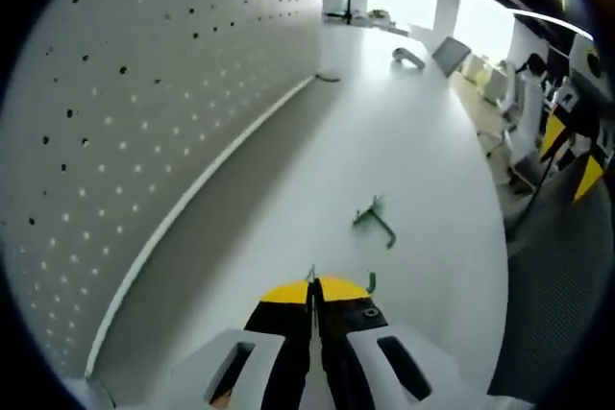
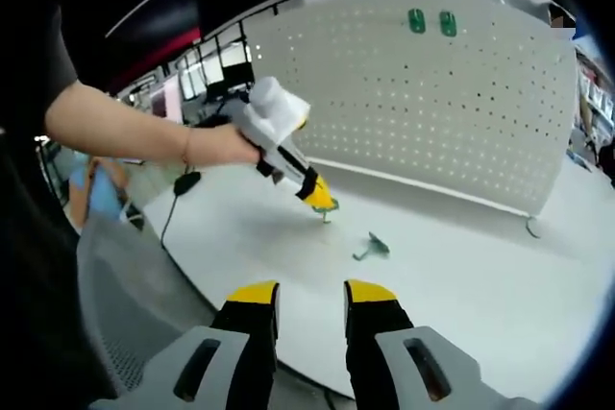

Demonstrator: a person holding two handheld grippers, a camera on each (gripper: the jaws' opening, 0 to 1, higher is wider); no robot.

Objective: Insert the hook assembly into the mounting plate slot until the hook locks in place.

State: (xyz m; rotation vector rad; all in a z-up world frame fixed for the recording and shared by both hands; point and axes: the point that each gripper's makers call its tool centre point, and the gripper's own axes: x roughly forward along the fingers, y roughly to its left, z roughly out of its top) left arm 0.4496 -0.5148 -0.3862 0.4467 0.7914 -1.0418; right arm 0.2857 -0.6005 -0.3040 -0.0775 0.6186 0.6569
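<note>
Two green hooks (image 2: 431,22) hang high on the white pegboard (image 2: 423,103). Left gripper (image 1: 313,287), jaws closed together, pinches a small green hook piece (image 1: 371,282) at the worktop (image 1: 384,160). Another green hook assembly (image 1: 376,219) lies loose just beyond. Right gripper (image 2: 311,297) hovers with jaws parted, holding nothing.

A white table (image 2: 480,285) is carrying my work: a green hook (image 2: 372,249) is lying loose on it, a white pegboard (image 2: 432,112) standing behind.
</note>
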